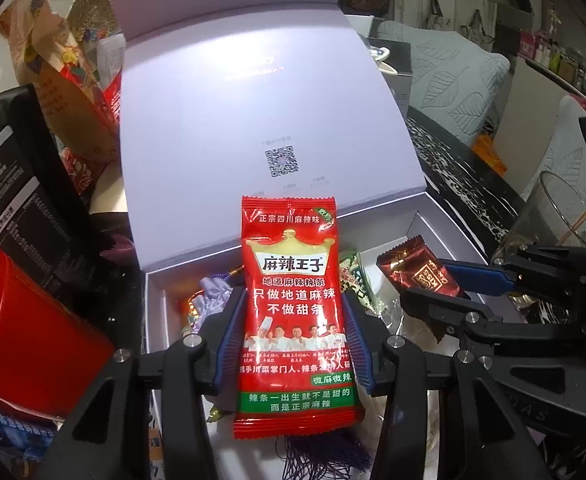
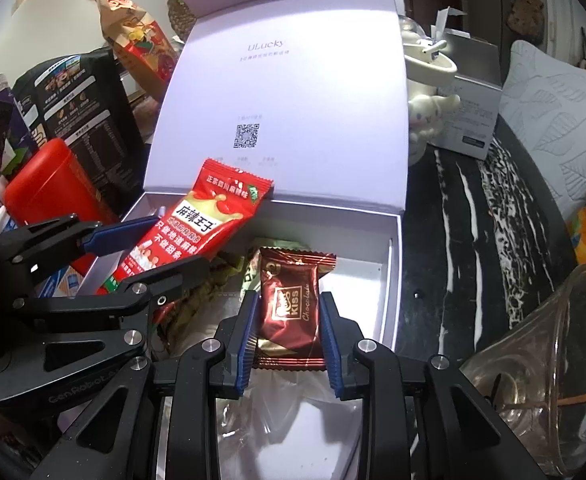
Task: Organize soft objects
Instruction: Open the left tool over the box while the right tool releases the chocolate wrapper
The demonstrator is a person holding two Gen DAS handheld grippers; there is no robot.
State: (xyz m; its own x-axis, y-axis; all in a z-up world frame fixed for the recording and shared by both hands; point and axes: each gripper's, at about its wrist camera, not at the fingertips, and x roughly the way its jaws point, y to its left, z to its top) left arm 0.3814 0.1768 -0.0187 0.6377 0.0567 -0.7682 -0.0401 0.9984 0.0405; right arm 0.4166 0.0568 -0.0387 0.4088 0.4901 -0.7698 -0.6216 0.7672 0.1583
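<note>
A red spicy-snack packet (image 1: 293, 300) stands upright between the blue pads of my left gripper (image 1: 293, 296), which is shut on it above the open pale lilac gift box (image 1: 433, 232). In the right wrist view the same red packet (image 2: 197, 220) tilts over the box's left wall (image 2: 105, 268), held by the left gripper (image 2: 173, 242). My right gripper (image 2: 289, 298) is shut on a brown chocolate packet (image 2: 289, 300) over the box interior. From the left wrist view that chocolate packet (image 1: 417, 268) hangs in the right gripper (image 1: 425, 280).
The box lid (image 2: 285, 92) stands open behind. Inside the box lie green-white packets (image 1: 353, 280) and a purple tasselled item (image 1: 213, 292). A red tin (image 1: 21, 320) and black packaging (image 2: 89, 120) crowd the left. A glass bowl (image 2: 553, 360) and a plush toy (image 2: 429, 116) sit on the black marble table (image 2: 473, 240).
</note>
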